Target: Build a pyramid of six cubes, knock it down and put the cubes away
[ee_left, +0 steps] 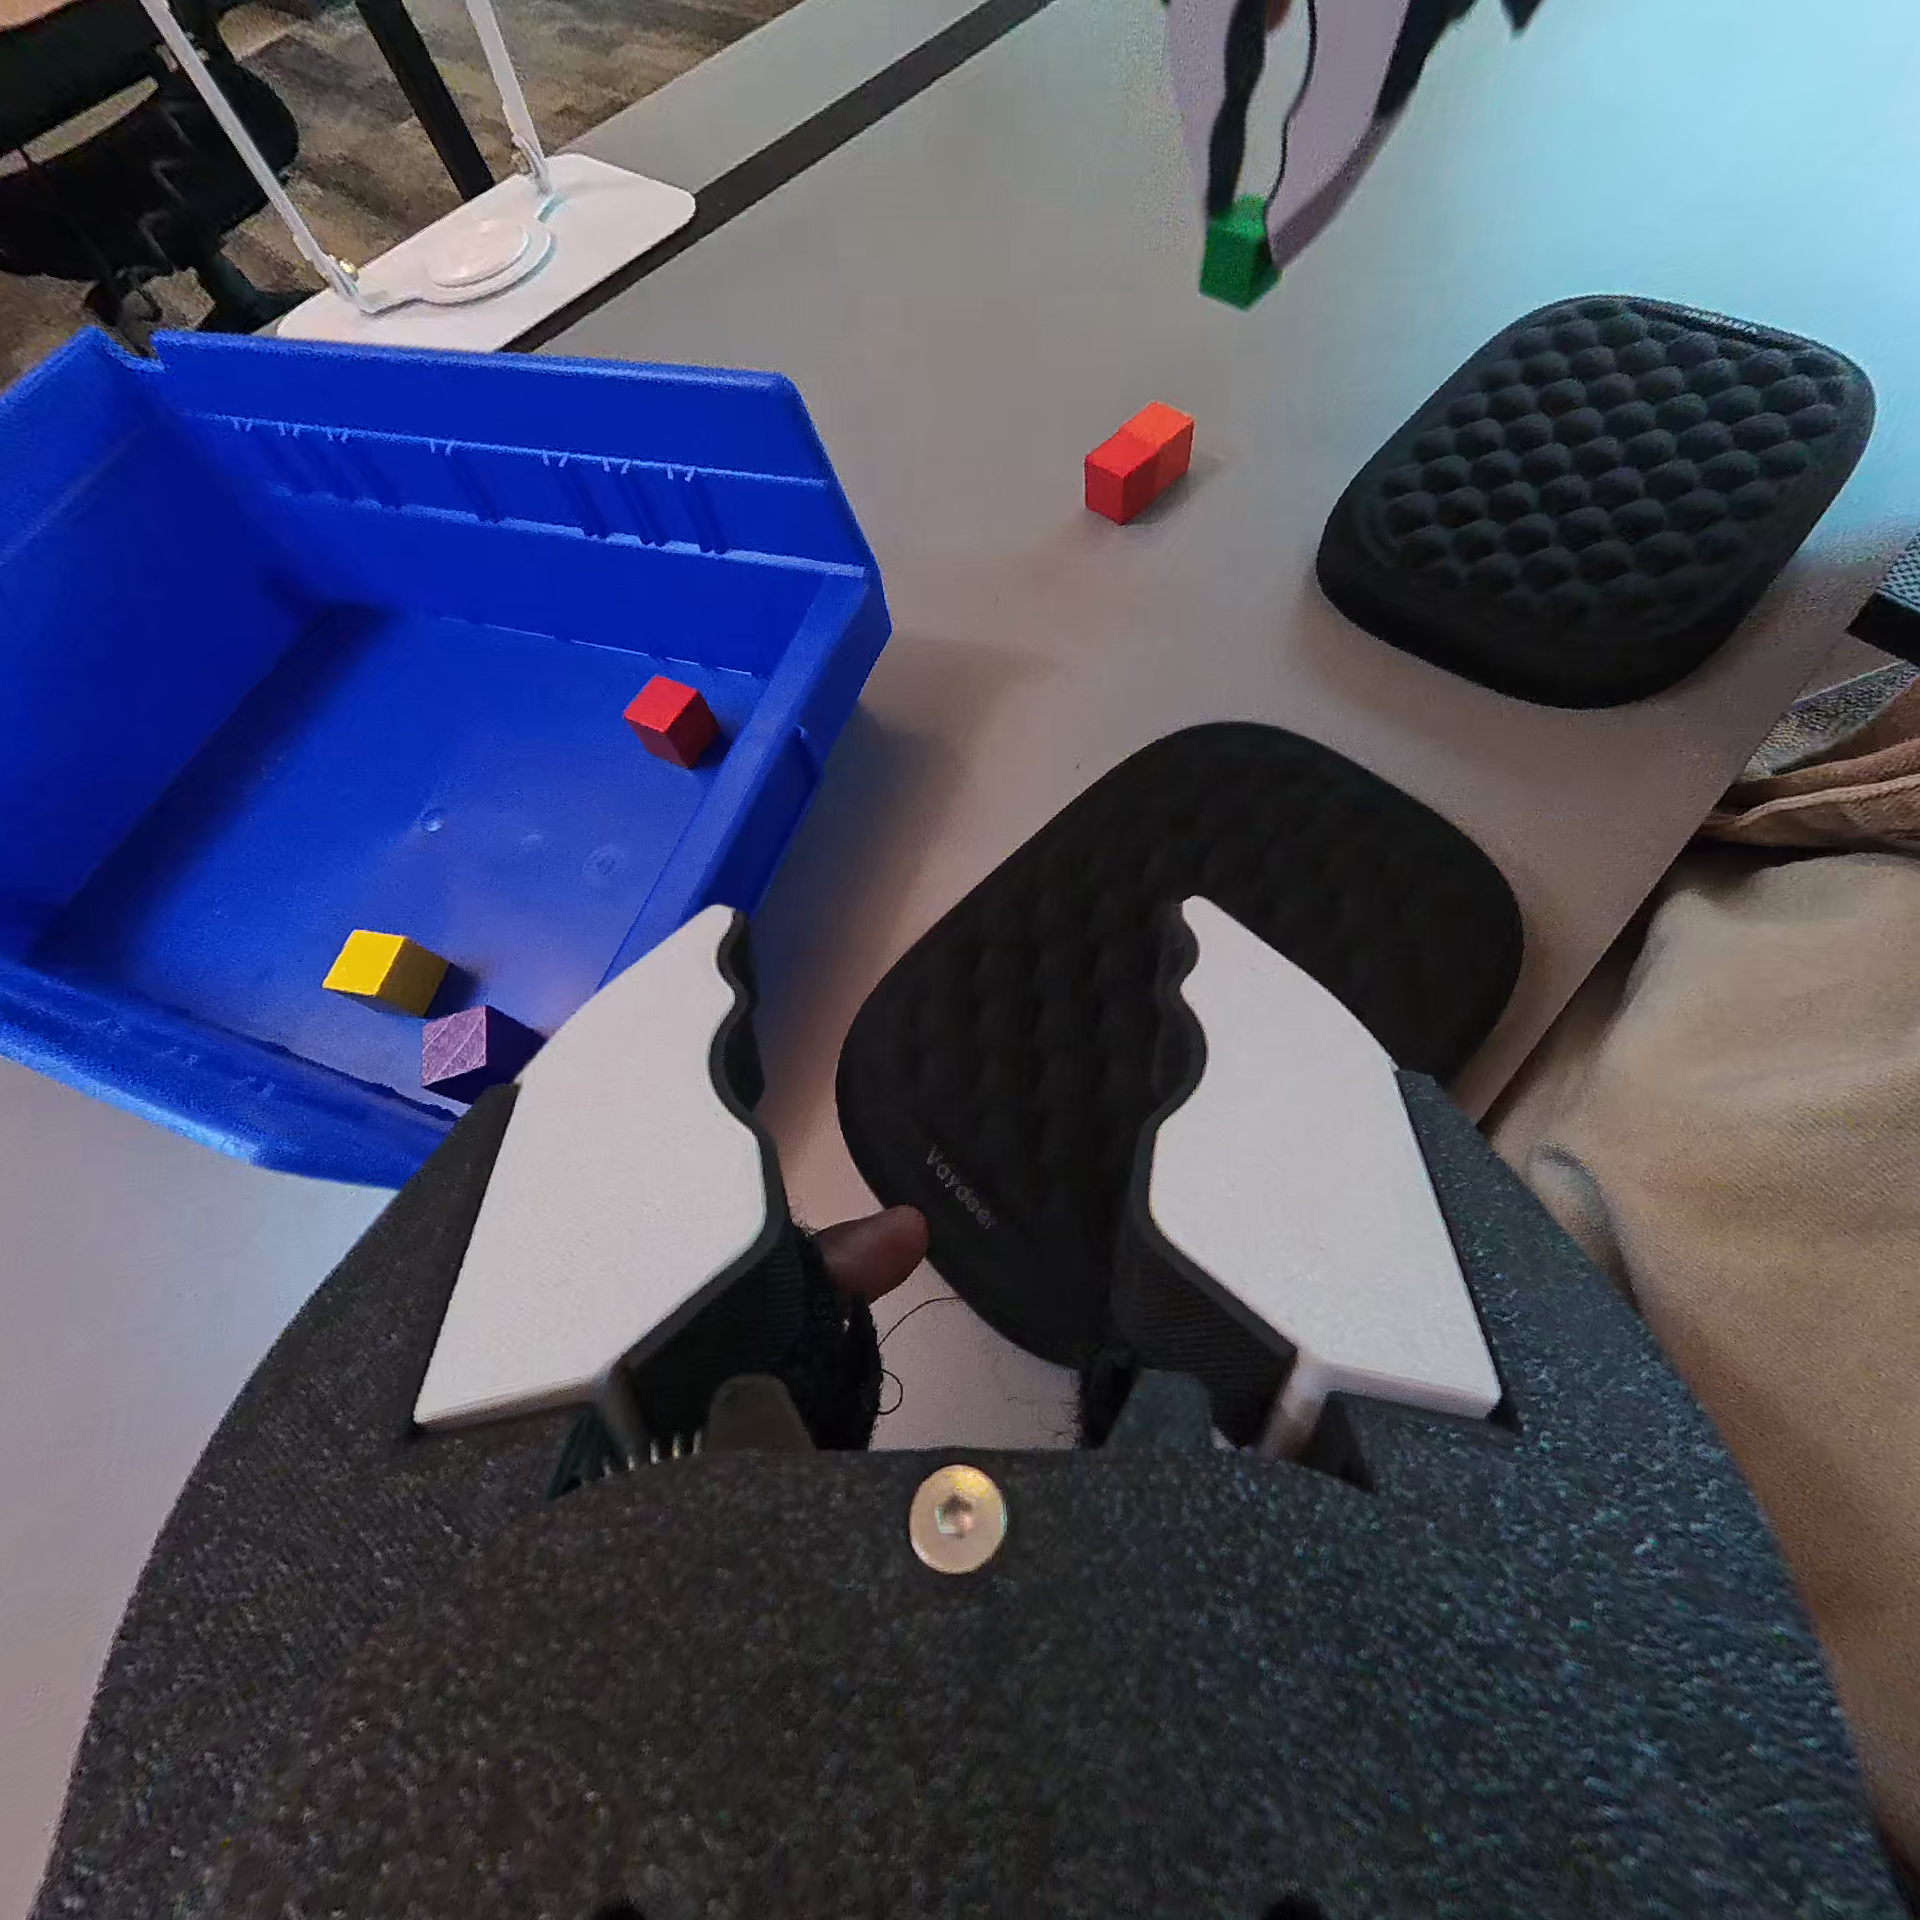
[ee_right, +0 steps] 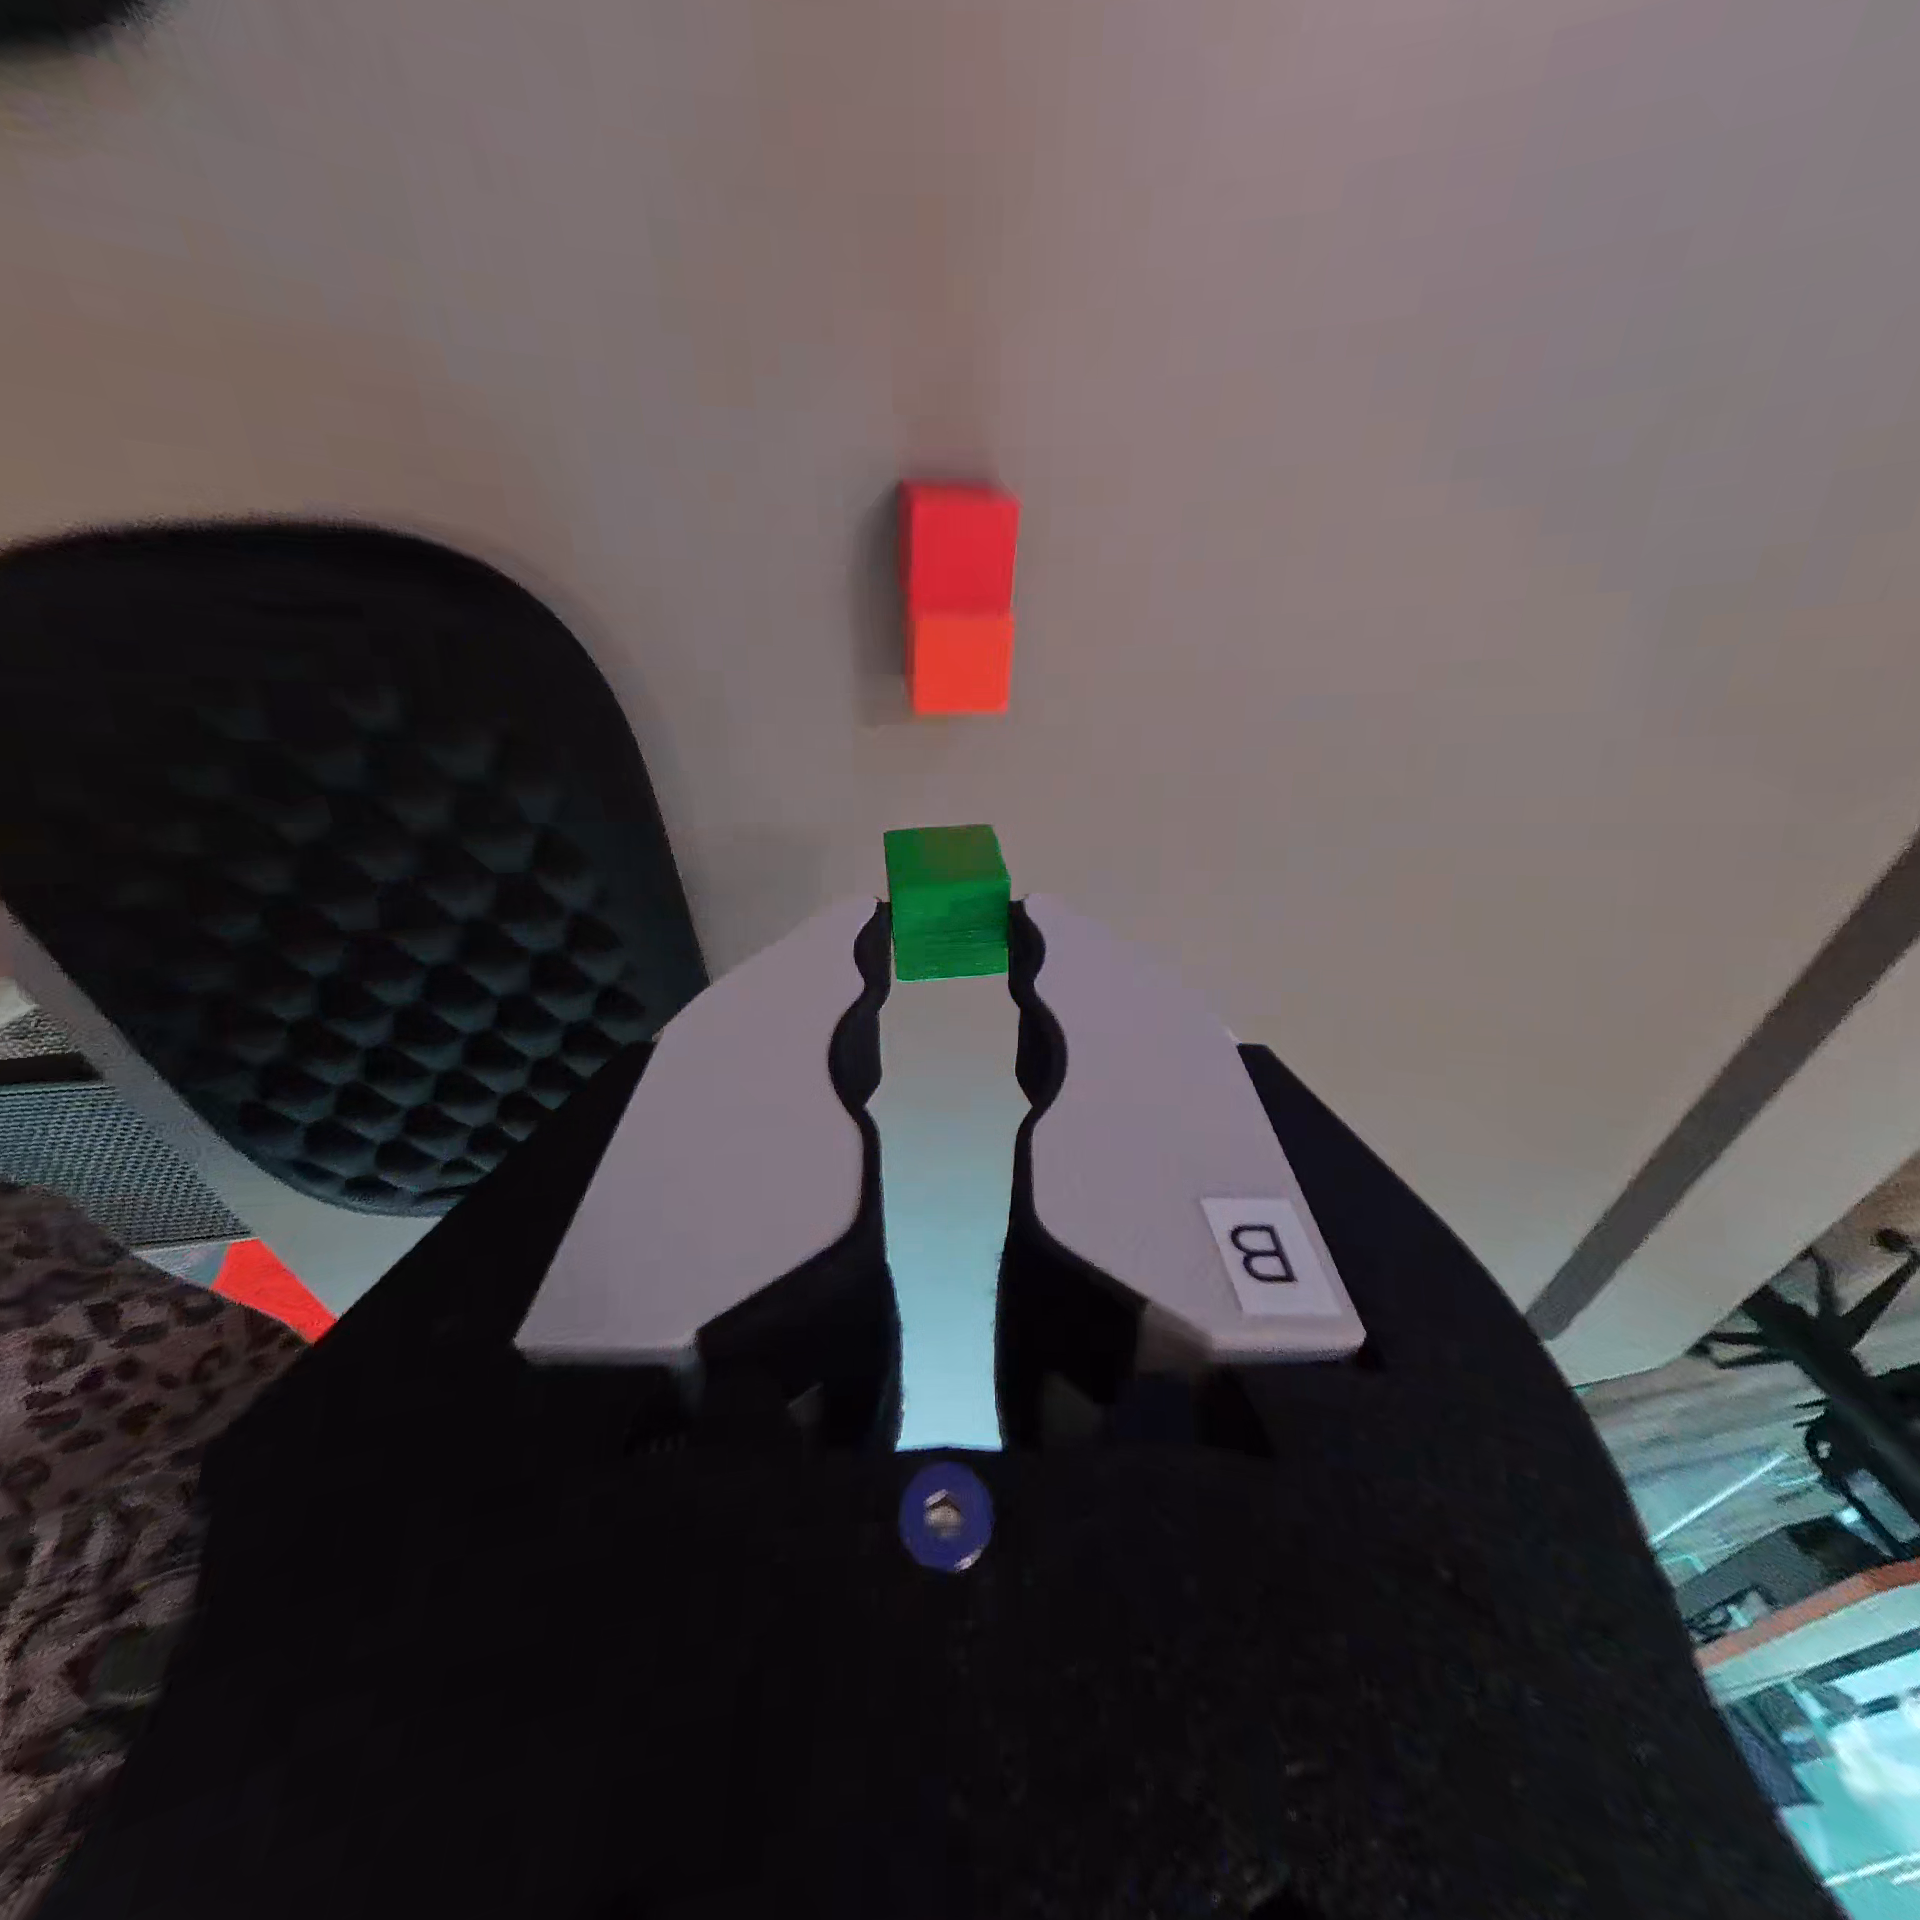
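Green wood sits pinched between the fingertips of the right gripper point(ee_right: 951, 914): a green cube point(ee_right: 948, 902), held clear of the grey table point(ee_right: 1455, 520). Straight ahead of those fingers, well apart from them, a red cube point(ee_right: 958, 540) and an orange cube point(ee_right: 960, 661) lie touching, end to end, the orange one nearer the gripper. Off to the gripper's left lies a black dimpled pad point(ee_right: 312, 883).

Judging by the layout, this looks like either the building stage, with a bottom row begun, or the clearing-away stage; the pictures alone do not settle it. If building, the next move calls for lowering the green cube flush against the orange end and letting go without nudging the pair. If clearing, it must cross to the bin.

The left gripper point(ee_left: 961, 925) hangs spread wide and empty, above a second black pad point(ee_left: 1039, 1039) lying just ahead of it. To its left, just beside its left finger, stands a blue bin point(ee_left: 520, 416) holding a dark red cube point(ee_left: 671, 719), a yellow cube point(ee_left: 384, 969) and a purple cube point(ee_left: 457, 1044). Far ahead of it, the right gripper carries the green cube above the table.
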Tool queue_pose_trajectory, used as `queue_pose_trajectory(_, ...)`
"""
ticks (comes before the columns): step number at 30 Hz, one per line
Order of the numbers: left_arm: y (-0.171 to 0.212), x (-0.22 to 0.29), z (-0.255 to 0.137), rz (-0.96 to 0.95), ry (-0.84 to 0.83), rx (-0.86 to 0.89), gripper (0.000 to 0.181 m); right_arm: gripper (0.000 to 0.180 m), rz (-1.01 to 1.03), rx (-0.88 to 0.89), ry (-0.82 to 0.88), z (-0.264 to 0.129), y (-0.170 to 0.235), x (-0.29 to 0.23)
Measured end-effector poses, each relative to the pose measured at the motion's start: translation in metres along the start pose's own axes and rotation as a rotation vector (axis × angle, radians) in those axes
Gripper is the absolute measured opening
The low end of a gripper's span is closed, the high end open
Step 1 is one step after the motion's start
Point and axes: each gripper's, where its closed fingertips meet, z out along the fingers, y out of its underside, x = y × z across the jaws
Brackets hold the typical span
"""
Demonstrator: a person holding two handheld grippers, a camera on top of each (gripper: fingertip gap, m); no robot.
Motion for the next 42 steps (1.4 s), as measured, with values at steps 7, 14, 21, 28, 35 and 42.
queue_pose_trajectory(7,-0.005,0.007,0.007,0.022,0.019,-0.016,0.075,0.022,0.072,0.018,-0.048,0.044,0.013,-0.003)
queue_pose_trajectory(14,-0.002,0.004,0.007,0.01,0.007,-0.023,0.075,0.022,0.072,0.057,-0.064,0.053,-0.002,0.001)
queue_pose_trajectory(21,0.001,0.0,0.004,-0.006,-0.007,-0.022,0.075,0.022,0.048,0.079,-0.06,0.053,-0.012,0.001)
queue_pose_trajectory(28,0.002,0.001,0.003,0.004,0.0,-0.024,0.077,0.03,0.046,0.113,-0.06,0.052,-0.016,0.0)
queue_pose_trajectory(35,0.003,0.001,0.004,0.006,0.005,-0.028,0.077,0.028,0.05,0.111,-0.06,0.052,-0.009,0.002)
queue_pose_trajectory(42,0.005,-0.002,0.007,-0.006,0.004,-0.036,0.077,0.024,0.008,0.128,-0.058,0.054,-0.012,0.0)
